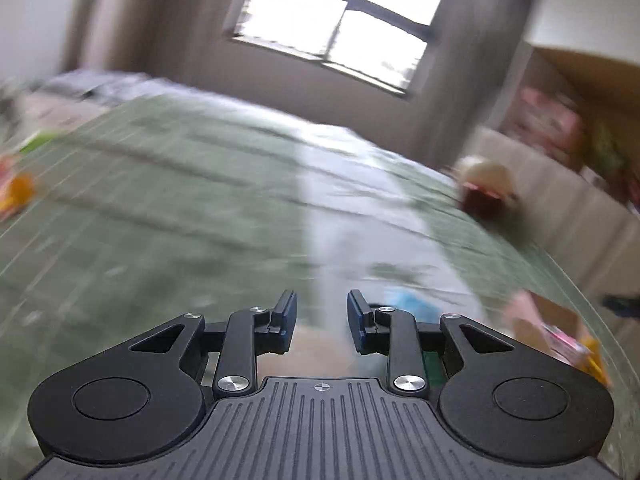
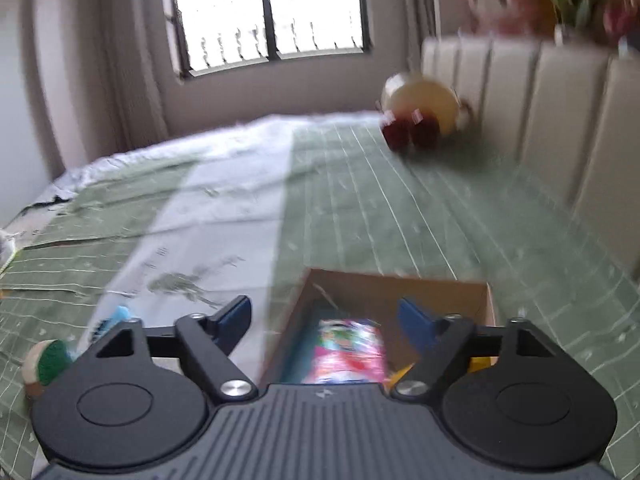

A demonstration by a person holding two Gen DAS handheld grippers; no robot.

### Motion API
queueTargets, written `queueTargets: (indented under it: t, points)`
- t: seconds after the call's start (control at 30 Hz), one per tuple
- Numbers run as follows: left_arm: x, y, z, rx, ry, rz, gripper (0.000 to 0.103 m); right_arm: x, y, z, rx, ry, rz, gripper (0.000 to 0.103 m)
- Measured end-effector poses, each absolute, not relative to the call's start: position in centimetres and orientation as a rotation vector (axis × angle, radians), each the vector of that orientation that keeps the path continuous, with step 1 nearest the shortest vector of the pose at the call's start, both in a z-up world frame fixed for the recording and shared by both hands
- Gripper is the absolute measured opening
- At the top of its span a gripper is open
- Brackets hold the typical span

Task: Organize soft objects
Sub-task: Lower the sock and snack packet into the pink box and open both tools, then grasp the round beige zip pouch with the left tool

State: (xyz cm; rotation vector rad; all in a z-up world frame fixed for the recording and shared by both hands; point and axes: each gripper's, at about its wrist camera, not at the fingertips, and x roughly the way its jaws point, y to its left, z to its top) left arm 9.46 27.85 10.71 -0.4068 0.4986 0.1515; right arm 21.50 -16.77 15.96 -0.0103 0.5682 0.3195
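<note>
Right under my right claw (image 2: 324,316) sits an open cardboard box (image 2: 440,292) on the green bedspread (image 2: 360,208). My fingers are spread wide above it, gripping nothing. Inside the box lies a pink, brightly printed soft packet (image 2: 348,350), with something yellow (image 2: 478,364) tucked against the box's right wall. Off to the left of the claw, a small round green-and-beige toy (image 2: 46,362) rests on the bedspread, and just beside it a light blue item (image 2: 118,316) peeks out; I cannot tell what that one is.

My left claw (image 1: 322,314) hangs over the same bedspread (image 1: 160,200), its fingers parted with a clear gap and nothing between them. This view is heavily blurred. The cardboard box (image 1: 548,320) shows at lower right with the pink packet (image 1: 560,340) in it.

Well apart from both claws, a cream and dark red plush toy (image 2: 420,116) sits on the bedspread, close by the padded beige headboard (image 2: 560,120). In the left view the same plush toy (image 1: 486,186) appears at right. A window (image 2: 272,12) lights the far wall.
</note>
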Motion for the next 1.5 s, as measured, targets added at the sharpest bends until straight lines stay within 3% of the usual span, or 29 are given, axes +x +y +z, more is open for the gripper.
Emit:
queueTargets:
  t: [0.17, 0.37, 0.73, 0.87, 0.93, 1.23, 1.27, 1.33, 1.5]
  points:
    - [7.9, 32.0, 7.8, -0.536, 0.554, 0.161, 0.03, 15.8, -11.1, 13.4, -0.1, 0.548, 0.424, 0.084]
    - [8.8, 28.4, 7.4, -0.412, 0.567, -0.015, 0.031, 10.1, -3.5, 8.2, -0.188, 0.601, 0.572, 0.084]
    - [7.6, 28.2, 5.1, -0.468, 0.57, 0.027, 0.031, 11.4, 7.4, 3.4, -0.235, 0.711, 0.628, 0.083]
    - [8.5, 30.7, 4.5, -0.593, 0.554, 0.05, 0.031, 10.9, 7.2, 2.1, -0.235, 0.685, 0.626, 0.068]
    - [9.0, 32.5, 3.5, -0.704, 0.562, 0.084, 0.031, 10.3, 7.1, 2.4, -0.255, 0.674, 0.623, 0.046]
    - [9.0, 36.8, 0.9, -0.863, 0.623, 0.034, 0.031, 7.0, 8.8, 6.5, -0.336, 0.45, 0.614, 0.043]
    - [9.2, 37.3, 0.4, -0.898, 0.624, 0.018, 0.03, 6.4, 9.9, 6.5, -0.383, 0.404, 0.598, 0.042]
    - [9.2, 38.0, -0.2, -0.945, 0.618, -0.01, 0.03, 5.7, 12.2, 6.6, -0.502, 0.33, 0.559, 0.029]
    - [9.2, 38.4, -0.5, -0.963, 0.615, -0.094, 0.03, 7.4, 15.5, 7.9, -0.592, 0.322, 0.579, 0.024]
